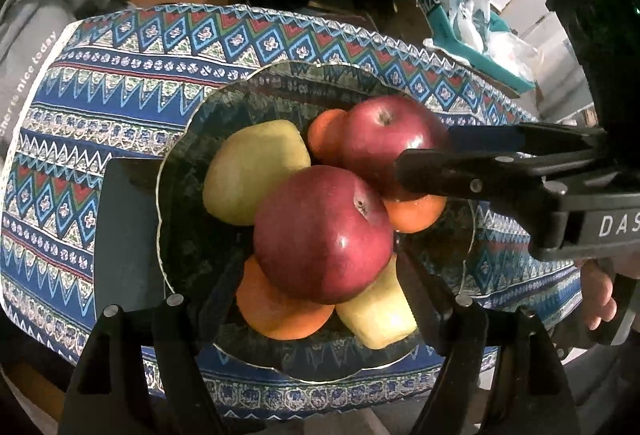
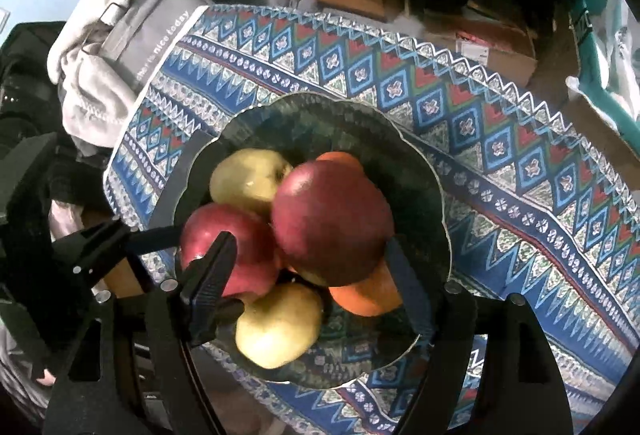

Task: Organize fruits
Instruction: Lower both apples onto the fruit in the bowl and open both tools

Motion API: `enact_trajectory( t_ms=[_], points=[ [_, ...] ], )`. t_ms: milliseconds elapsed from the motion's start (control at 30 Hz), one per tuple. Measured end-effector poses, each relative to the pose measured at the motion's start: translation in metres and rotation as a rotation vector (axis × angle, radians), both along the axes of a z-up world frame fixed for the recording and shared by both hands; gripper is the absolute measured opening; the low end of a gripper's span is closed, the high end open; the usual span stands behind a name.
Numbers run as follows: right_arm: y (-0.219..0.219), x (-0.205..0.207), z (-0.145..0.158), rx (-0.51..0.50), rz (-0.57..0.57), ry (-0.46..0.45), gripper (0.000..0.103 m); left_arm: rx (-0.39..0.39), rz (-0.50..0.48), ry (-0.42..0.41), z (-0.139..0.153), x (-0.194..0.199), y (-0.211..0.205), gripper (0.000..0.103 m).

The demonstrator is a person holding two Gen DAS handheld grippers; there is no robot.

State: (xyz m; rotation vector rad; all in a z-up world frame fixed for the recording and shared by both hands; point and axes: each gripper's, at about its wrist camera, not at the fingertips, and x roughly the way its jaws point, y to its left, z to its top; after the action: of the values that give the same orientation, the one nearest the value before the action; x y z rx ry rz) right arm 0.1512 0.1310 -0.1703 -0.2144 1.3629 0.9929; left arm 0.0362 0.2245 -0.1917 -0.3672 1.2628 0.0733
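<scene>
A glass bowl (image 1: 160,195) (image 2: 444,235) on a patterned cloth holds two red apples, two yellow apples (image 1: 256,171) (image 1: 376,311) and oranges (image 1: 280,311) (image 1: 416,213). The nearer red apple (image 1: 324,235) (image 2: 228,247) tops the pile between the fingers of my left gripper (image 1: 320,255), which stands open around it. The farther red apple (image 1: 388,139) (image 2: 332,223) lies between the fingers of my right gripper (image 2: 310,237) (image 1: 422,149), also open, with a gap on the apple's left side. Both apples rest on the fruit beneath them.
The patterned cloth (image 1: 120,95) covers a small table. A dark flat slab (image 1: 124,235) lies under the bowl's left side. Grey clothes (image 2: 120,47) are heaped at the far left, cardboard boxes (image 2: 492,47) and a teal bag (image 1: 460,35) behind. A hand (image 1: 600,295) grips the right tool.
</scene>
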Motion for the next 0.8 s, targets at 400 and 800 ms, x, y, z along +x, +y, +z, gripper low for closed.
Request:
enact_trajectory(
  t_ms=[400,800],
  points=[
    [-0.02,-0.006,0.029,0.025,-0.013,-0.052,0.078,0.02,0.014,-0.082,0.041,-0.014,-0.002,0.08],
    [-0.068,-0.04,0.104,0.052,-0.014,-0.293,0.08,0.114,-0.013,-0.168,0.09,-0.025,-0.023,0.085]
  ],
)
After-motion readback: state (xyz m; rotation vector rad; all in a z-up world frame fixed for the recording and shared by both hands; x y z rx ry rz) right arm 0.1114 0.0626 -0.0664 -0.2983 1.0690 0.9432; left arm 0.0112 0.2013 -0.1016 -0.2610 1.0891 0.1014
